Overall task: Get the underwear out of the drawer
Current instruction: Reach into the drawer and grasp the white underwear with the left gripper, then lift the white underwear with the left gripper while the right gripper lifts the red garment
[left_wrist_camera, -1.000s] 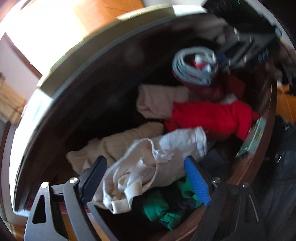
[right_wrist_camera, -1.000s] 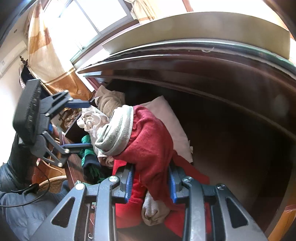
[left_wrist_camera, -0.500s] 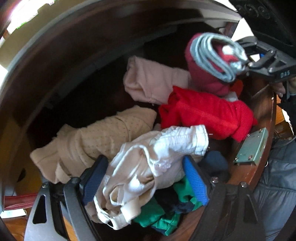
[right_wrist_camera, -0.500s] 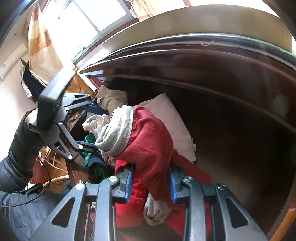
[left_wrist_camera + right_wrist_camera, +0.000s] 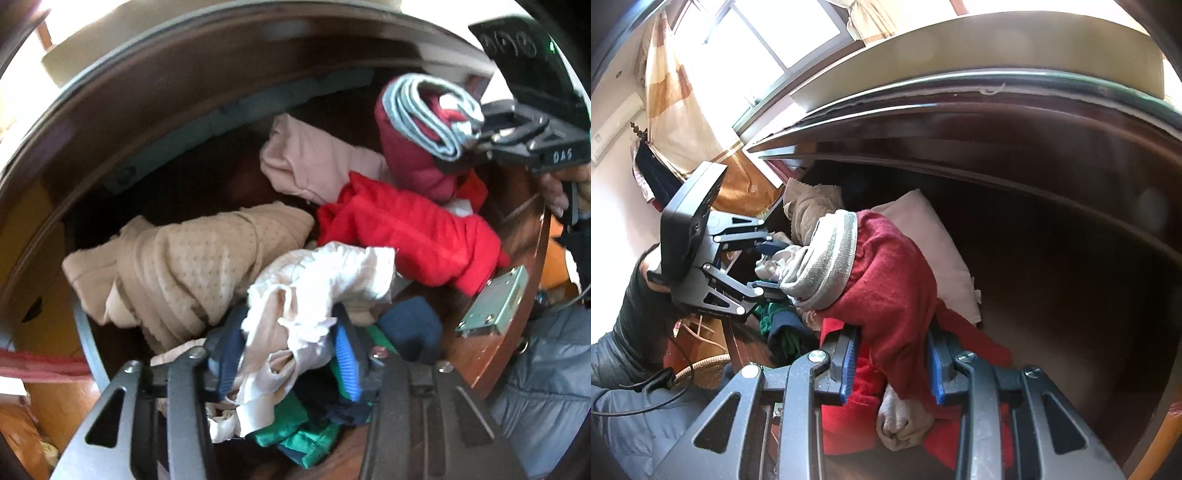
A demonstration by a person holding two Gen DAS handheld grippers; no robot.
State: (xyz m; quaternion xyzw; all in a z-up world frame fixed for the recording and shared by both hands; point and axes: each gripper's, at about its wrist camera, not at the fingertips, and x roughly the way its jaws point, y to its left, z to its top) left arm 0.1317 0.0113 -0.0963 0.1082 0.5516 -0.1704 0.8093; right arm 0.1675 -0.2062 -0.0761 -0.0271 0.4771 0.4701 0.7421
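Crumpled cream frilled underwear (image 5: 317,295) atop the heap in the dark wooden drawer (image 5: 491,354), left tongs (image 5: 288,354), wide apart a second ago, closing on it, right tongs (image 5: 892,363) unmoved, clamping dark red knit underwear with ribbed grey waistband (image 5: 894,280), lifted above the pile.

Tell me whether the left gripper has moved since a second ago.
Yes. The left gripper has swung in toward the drawer's clothes, away from the curtain, its jaws closing on the white underwear.
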